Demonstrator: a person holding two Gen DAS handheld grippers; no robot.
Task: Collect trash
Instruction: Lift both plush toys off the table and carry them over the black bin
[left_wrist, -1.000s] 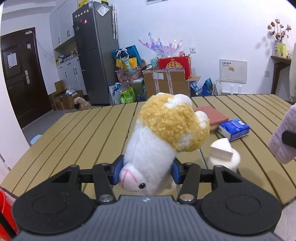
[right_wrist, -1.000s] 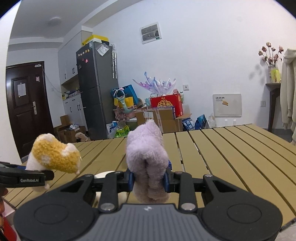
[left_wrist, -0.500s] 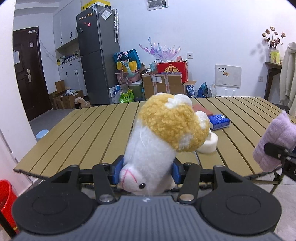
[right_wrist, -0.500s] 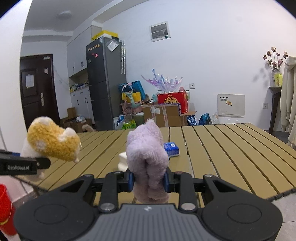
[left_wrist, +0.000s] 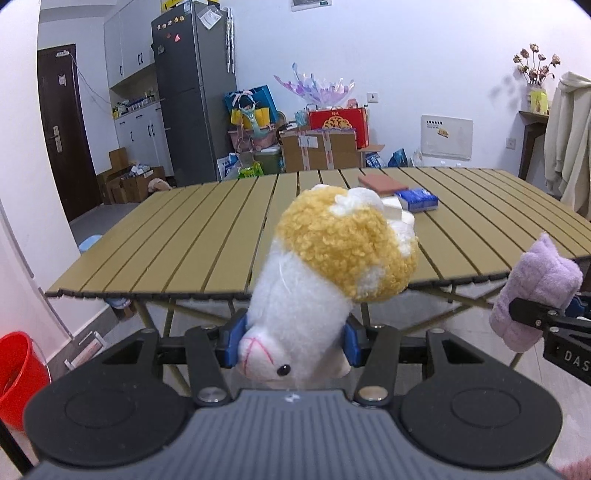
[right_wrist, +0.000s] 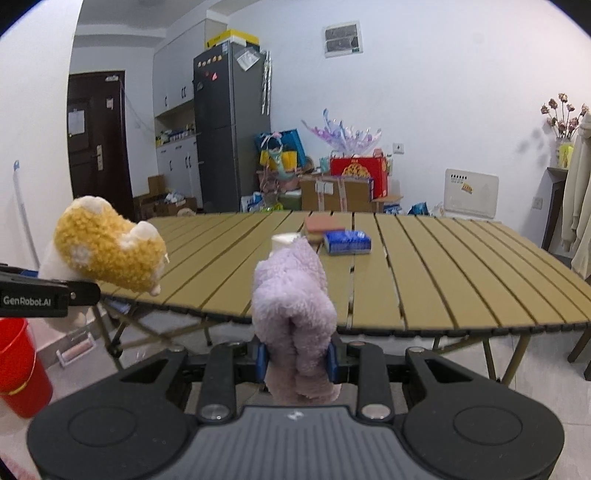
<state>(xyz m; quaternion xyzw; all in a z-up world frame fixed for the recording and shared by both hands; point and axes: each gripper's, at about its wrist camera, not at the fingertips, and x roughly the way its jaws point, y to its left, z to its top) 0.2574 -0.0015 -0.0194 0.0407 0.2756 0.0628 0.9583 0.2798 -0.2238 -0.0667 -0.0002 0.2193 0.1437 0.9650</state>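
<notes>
My left gripper (left_wrist: 293, 341) is shut on a yellow and white plush toy (left_wrist: 332, 266), held in the air in front of the table's near edge. The toy also shows at the left of the right wrist view (right_wrist: 107, 247). My right gripper (right_wrist: 295, 356) is shut on a purple plush toy (right_wrist: 291, 306), also off the table; it shows at the right of the left wrist view (left_wrist: 535, 291). On the slatted table (left_wrist: 184, 240) lie a blue tissue pack (right_wrist: 347, 242), a reddish block (right_wrist: 319, 224) and a white object (right_wrist: 282, 240).
A red bucket (right_wrist: 18, 369) stands on the floor at the lower left, also seen in the left wrist view (left_wrist: 18, 376). The table's folding legs (right_wrist: 125, 332) are in front of me. A fridge (right_wrist: 231, 125), boxes and bags stand along the far wall.
Both grippers have pulled back from over the table, each still holding its plush toy. The table's near edge and legs and the red bucket have come into view.
</notes>
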